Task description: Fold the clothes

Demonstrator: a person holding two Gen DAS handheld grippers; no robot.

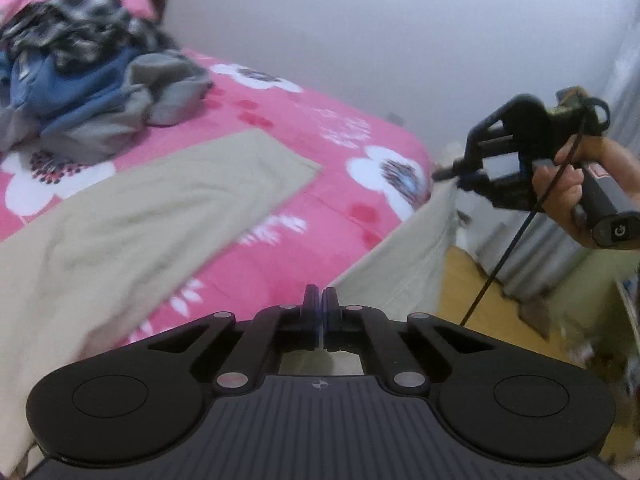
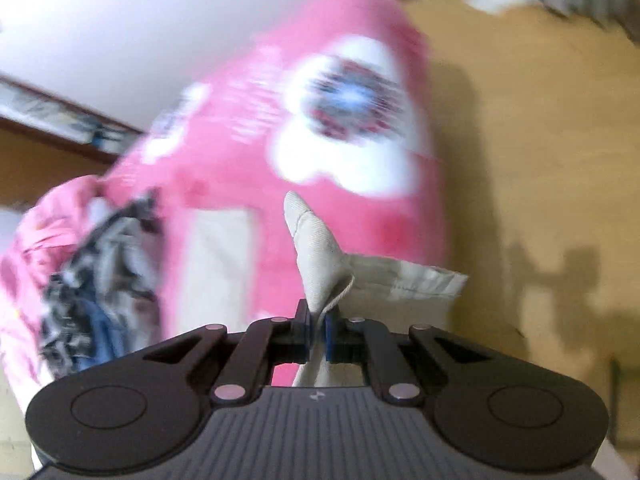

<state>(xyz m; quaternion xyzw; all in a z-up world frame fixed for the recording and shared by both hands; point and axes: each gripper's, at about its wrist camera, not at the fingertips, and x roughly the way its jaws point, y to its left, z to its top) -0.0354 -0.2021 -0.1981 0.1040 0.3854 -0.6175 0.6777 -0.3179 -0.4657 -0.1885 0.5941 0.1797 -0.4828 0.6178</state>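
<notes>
While clenched, right hand-held gripper [image 2: 318, 334] with beige trousers [image 2: 316, 256] between its pads.

Trousers [image 1: 132, 216] lie spread on the bed [image 1: 340, 152] ahead of me. A clothes pile [image 1: 84, 76] sits behind them, far left. Floor [image 1: 460, 280] lies right of the bed.

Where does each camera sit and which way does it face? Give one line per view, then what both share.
Left wrist: on the left gripper, jaws shut, looking across the pink bed cover at the beige trousers and the clothes pile; the person's hand holding the right gripper shows.
Right wrist: on the right gripper, tilted down over the bed's end and the wooden floor, pinching a trouser corner; no hand shows.
Shared: bed cover, trousers, clothes pile.
</notes>
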